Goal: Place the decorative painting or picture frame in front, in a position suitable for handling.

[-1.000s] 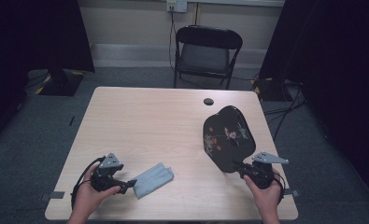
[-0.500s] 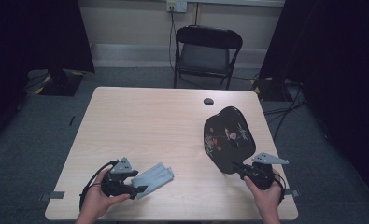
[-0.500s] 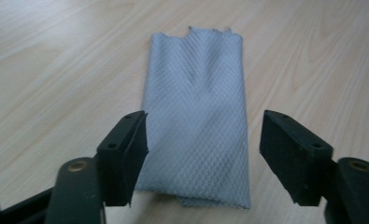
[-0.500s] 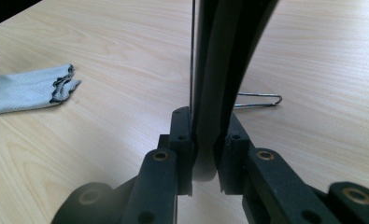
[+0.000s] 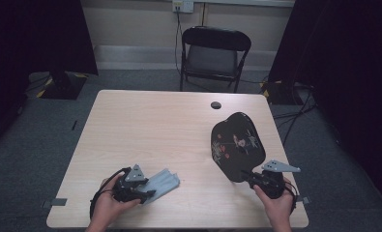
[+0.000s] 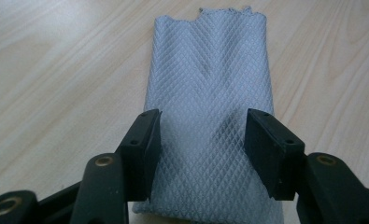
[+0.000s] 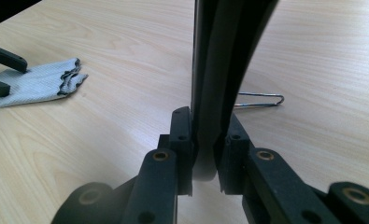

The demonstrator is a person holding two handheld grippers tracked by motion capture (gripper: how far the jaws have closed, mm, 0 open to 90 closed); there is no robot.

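A folded grey cloth (image 5: 163, 181) with a diamond weave (image 6: 210, 70) lies flat near the table's front left. My left gripper (image 5: 147, 193) sits low at its near end. The jaws have just been closing and stand on either side of the cloth (image 6: 202, 140); the pads do not visibly pinch it. My right gripper (image 5: 250, 176) at the front right is shut on the handle of a black paddle (image 5: 237, 145) with a printed face. The right gripper view shows the paddle edge-on (image 7: 219, 56), clamped between the pads (image 7: 204, 154).
The light wooden table (image 5: 154, 125) has a dark round hole (image 5: 216, 105) near its far edge. A black folding chair (image 5: 213, 53) stands beyond it. A thin metal wire loop (image 7: 261, 100) lies on the table behind the paddle.
My left hand has slid right onto the near end of the cloth, and its jaws have narrowed around it. The right hand and paddle have stayed still.
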